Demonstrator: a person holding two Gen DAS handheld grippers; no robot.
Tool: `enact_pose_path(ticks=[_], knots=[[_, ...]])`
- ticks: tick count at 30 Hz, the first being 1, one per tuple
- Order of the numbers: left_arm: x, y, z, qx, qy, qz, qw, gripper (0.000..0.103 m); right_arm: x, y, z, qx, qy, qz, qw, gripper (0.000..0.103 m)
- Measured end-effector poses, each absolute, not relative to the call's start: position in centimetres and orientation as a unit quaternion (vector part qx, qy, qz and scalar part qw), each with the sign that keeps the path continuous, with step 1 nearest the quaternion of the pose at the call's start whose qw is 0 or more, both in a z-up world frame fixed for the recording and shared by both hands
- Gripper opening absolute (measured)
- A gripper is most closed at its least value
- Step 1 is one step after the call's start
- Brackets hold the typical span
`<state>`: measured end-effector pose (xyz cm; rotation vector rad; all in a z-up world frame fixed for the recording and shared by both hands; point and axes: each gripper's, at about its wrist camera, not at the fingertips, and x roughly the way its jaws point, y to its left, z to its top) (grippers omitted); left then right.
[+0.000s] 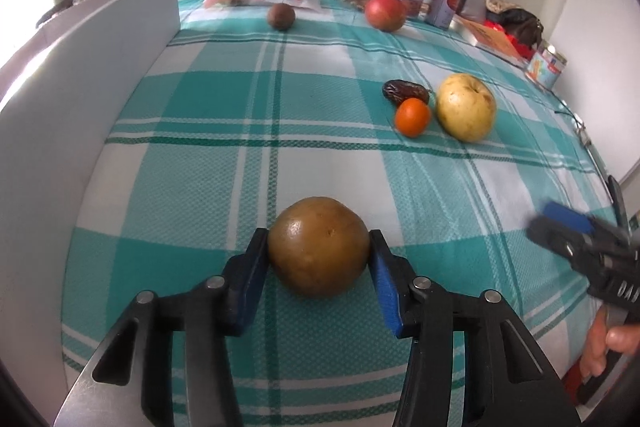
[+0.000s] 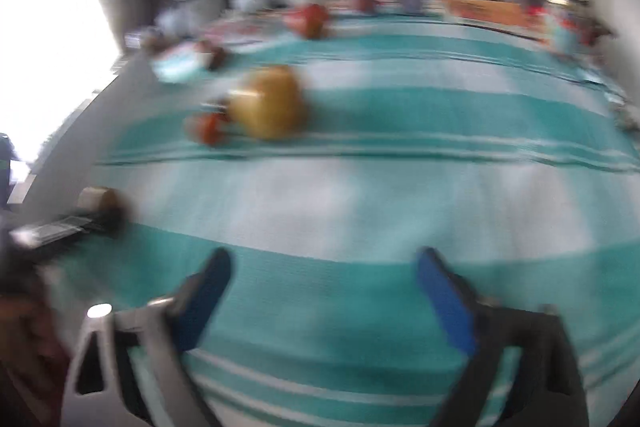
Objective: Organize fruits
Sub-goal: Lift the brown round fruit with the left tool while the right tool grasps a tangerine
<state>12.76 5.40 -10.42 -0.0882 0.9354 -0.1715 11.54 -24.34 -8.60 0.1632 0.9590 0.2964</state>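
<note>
Two blue pads of the left gripper (image 1: 318, 259) sat tight on both sides of a round brown fruit (image 1: 318, 246), low over the teal checked cloth (image 1: 224, 107). It was closed on that fruit. Whether the fruit was lifted or resting on the cloth couldn't be told.

The right gripper (image 2: 324, 291) was wide open w/ nothing in it, and its view was all blurry.

Other fruit lay further off: a yellow pear (image 1: 466, 107), a small orange one (image 1: 413, 117) just beside it, and a dark date (image 1: 405, 91) touching the orange one. A red fruit (image 1: 386, 13) and a dark round one (image 1: 281, 15) sat far back, well apart.

Probably the job was to carry the brown fruit to the pear group. Best way: squeeze soft so it didn't bruise, keep it level, set it down near the pear w/o bumping the date, then let go slow so it didn't roll.
</note>
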Motion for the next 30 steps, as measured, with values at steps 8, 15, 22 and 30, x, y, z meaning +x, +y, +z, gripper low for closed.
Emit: enact_pose_path(ticks=[8,15,22,30], knots=[[9.9,9.6,-10.2,-0.057,0.436,-0.065,0.896,0.05,19.7,-14.2,-8.8,0.105,0.482,0.176,0.852,0.056],[10.3,10.8,-10.7,-0.075,0.438,-0.068,0.893,0.05,23.0,-13.3,-10.4,0.151,0.498,0.054,0.852,0.025],[10.4,11.5,-10.6,-0.101,0.442,-0.074,0.888,0.05,20.2,-15.5,-8.3,0.188,0.462,0.097,0.862,0.01],[10.1,11.5,-10.7,-0.11,0.446,-0.072,0.885,0.05,19.9,-13.2,-8.2,0.078,0.468,0.162,0.865,0.012]])
